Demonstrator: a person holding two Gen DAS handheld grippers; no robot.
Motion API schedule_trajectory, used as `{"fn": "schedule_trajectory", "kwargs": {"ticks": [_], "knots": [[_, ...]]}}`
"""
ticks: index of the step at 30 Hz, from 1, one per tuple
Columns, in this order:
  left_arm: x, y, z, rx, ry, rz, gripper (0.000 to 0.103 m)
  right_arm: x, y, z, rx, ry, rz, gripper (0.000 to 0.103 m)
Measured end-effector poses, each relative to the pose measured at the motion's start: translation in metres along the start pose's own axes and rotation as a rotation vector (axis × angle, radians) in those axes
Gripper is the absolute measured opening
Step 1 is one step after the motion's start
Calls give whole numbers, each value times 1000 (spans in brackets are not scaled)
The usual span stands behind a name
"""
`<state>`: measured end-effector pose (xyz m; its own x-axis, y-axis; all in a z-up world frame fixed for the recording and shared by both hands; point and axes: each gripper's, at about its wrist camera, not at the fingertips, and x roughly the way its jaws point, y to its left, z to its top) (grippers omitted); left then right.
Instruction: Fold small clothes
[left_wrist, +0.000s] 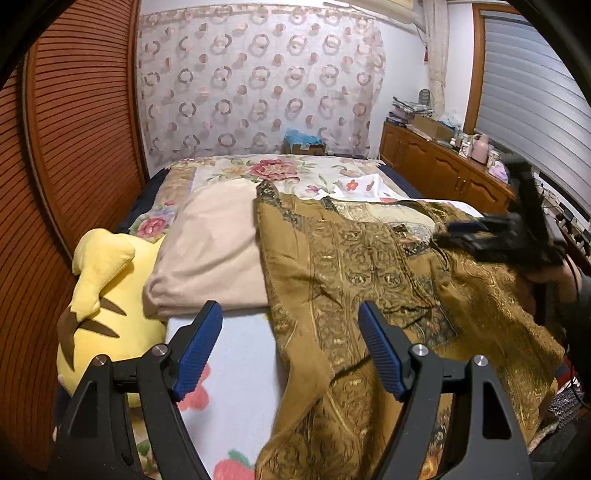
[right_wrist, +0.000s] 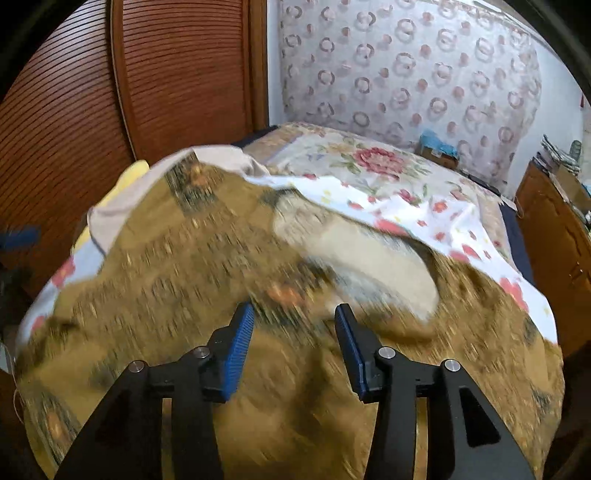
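Far left, a yellow plush toy is seen lying against the louvred wardrobe door, touching a beige folded cloth beside it on the bed. Next, the left hand-held gripper is held spread above the bed, nothing between its blue pads – its right pad over the near left edge of the gold patterned garment, its left pad over bare sheet. The garment itself is spread across the middle and right of the bed, partly rumpled, a pale lining showing at its top and a white flowered cloth lying just behind it.

Over on the right, the right hand-held gripper is caught parted above the gold fabric, nothing pinched – the wrist view is smeared by motion, so the folds beneath cannot be read finely.

The step appears to be setting up a fold. It would be done well if one layer only were pinched at the edge, both sides lifted evenly, and the rumples near the lining smoothed first – otherwise a crooked crease is likely.
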<state>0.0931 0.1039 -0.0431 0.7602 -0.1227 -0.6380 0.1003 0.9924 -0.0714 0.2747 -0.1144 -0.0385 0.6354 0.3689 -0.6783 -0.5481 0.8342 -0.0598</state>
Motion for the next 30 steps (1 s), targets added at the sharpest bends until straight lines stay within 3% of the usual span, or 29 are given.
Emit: {"fn": "schedule_trajectory", "kwargs": {"ticks": [3, 9, 13, 16, 23, 30], "knots": [[13, -1, 8, -1, 12, -12, 77, -7, -12, -19, -1, 31, -6, 58], [41, -7, 28, 18, 27, -70, 75, -3, -32, -45, 40, 96, -40, 59], [63, -8, 41, 29, 60, -83, 52, -7, -42, -54, 55, 100, -49, 60], [83, -7, 48, 37, 100, -63, 42, -6, -44, -58, 58, 77, -47, 63], [128, 0, 59, 50, 172, 28, 42, -12, -42, -66, 64, 58, -63, 67], [141, 2, 67, 47, 180, 41, 40, -14, -42, -65, 63, 58, -66, 68]]}}
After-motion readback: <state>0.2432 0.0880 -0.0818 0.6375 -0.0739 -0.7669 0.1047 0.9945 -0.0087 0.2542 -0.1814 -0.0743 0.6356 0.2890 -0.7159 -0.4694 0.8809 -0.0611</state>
